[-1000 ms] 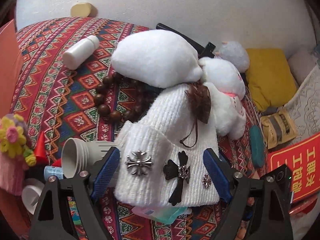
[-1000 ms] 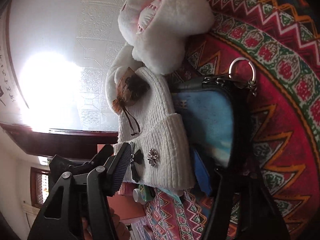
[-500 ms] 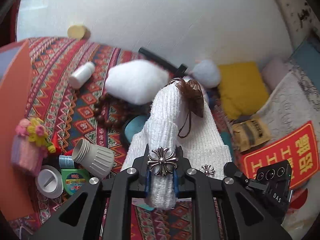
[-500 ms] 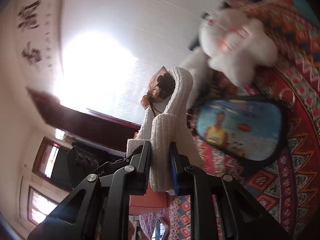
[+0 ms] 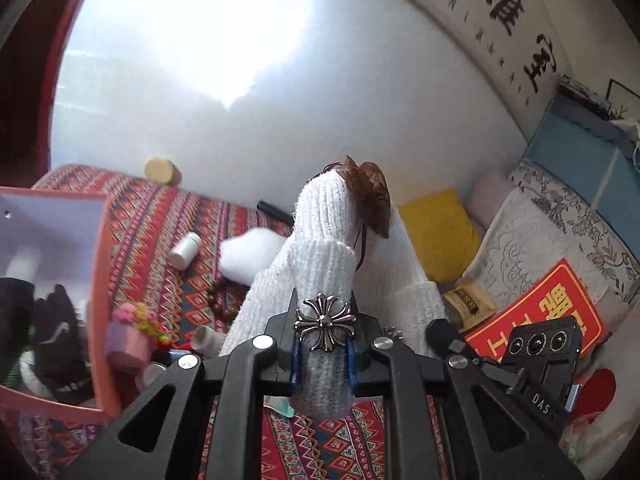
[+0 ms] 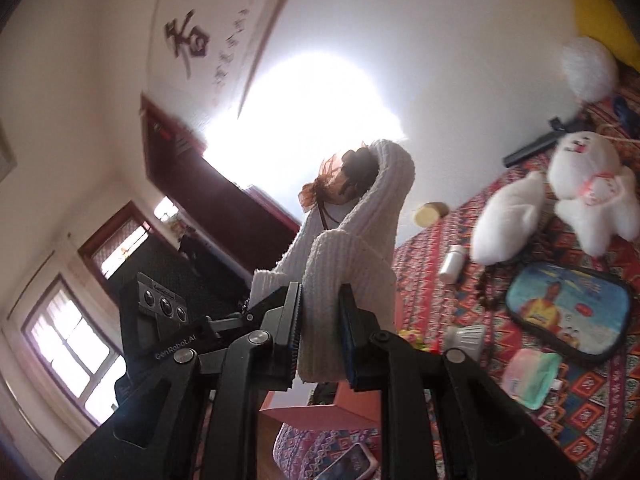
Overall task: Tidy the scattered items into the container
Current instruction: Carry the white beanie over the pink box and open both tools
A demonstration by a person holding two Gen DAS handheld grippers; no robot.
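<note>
A: What fills both views, operator?

B: The white knitted hat, lifted clear of the patterned cloth. Your left gripper is clamped on its cuff just under the silver cross; your right gripper pinches another fold of the same cuff.

A: And the container?

B: The orange box stands at the left of the left wrist view, with dark items inside.

A: What lies around and in the way?

B: In the right wrist view, the hat hides the middle of the scene. Beside it on the cloth lie a white plush toy, a white pillow-like piece, a blue printed pouch, a pale green packet, a white bottle and a string of brown beads.

A: The room?

B: A white wall with calligraphy, a bright glare, dark red woodwork and a window.
</note>
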